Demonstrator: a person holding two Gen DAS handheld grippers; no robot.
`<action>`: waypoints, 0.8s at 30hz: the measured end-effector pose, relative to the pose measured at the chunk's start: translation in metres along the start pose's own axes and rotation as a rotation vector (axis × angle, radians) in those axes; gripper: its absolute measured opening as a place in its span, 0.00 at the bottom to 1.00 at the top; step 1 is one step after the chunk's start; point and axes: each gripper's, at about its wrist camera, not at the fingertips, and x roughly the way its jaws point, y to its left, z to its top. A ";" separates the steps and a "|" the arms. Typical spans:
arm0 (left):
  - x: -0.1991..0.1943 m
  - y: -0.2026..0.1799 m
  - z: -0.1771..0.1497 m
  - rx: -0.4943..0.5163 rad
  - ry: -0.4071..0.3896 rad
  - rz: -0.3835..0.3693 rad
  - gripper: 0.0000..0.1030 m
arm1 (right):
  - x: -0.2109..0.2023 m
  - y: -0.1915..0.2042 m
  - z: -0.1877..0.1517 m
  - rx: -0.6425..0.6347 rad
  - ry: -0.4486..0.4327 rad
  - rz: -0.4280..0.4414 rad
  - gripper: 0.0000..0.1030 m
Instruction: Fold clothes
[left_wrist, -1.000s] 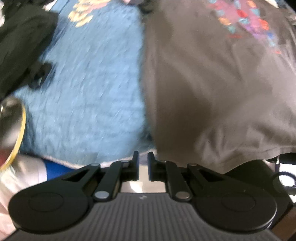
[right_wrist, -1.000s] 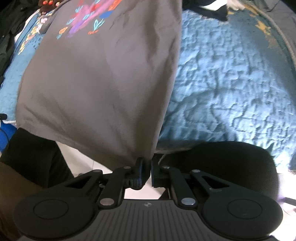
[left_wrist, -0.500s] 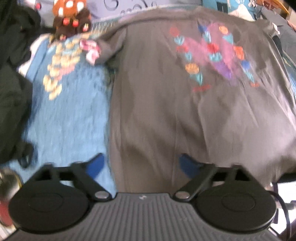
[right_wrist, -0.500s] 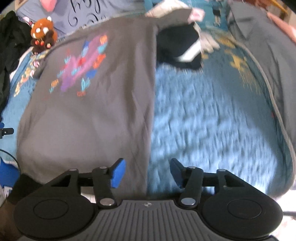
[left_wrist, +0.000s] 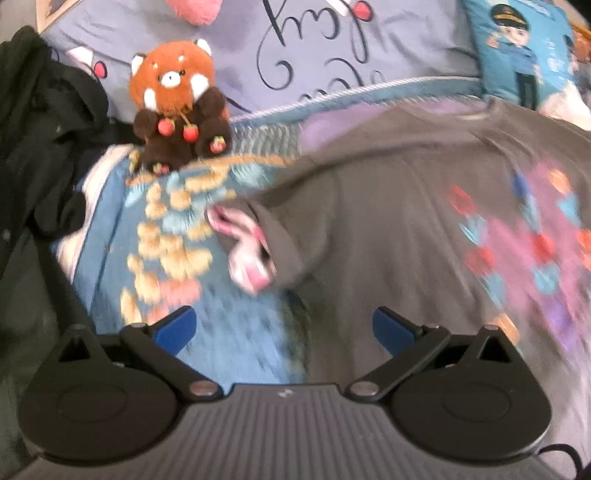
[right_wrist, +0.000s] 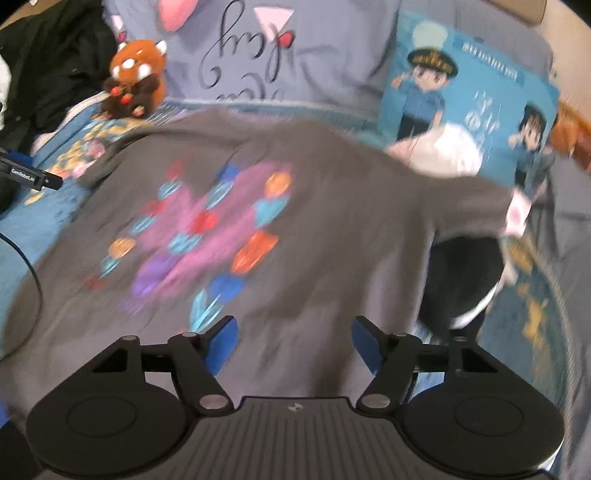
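- The grey T-shirt lies spread print-side up across the blue bedspread, a flat layout that suits folding from the sleeves inward.
- The left gripper is empty, its jaws opening to full width; it hangs over the shirt's side edge, just below the left sleeve.
- The right gripper is also empty, its jaws opening at a moderate width above the shirt body, below the flower print.
- The right sleeve appears to drape over a dark garment; motion blur prevents confirmation.
- The plush toy and pillows sit at the head of the bed, clear of the shirt.
- Judgement: both sleeves remain unfolded, so the fold is at an early step.
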 end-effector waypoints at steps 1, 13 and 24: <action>0.010 0.001 0.010 0.011 -0.002 0.006 1.00 | 0.004 -0.010 0.007 0.011 -0.014 -0.020 0.68; 0.105 0.016 0.082 0.023 0.069 0.011 1.00 | 0.037 -0.135 0.091 0.137 -0.080 -0.069 0.75; 0.140 0.046 0.061 0.010 0.129 -0.069 1.00 | 0.070 -0.091 0.105 0.142 -0.094 0.075 0.75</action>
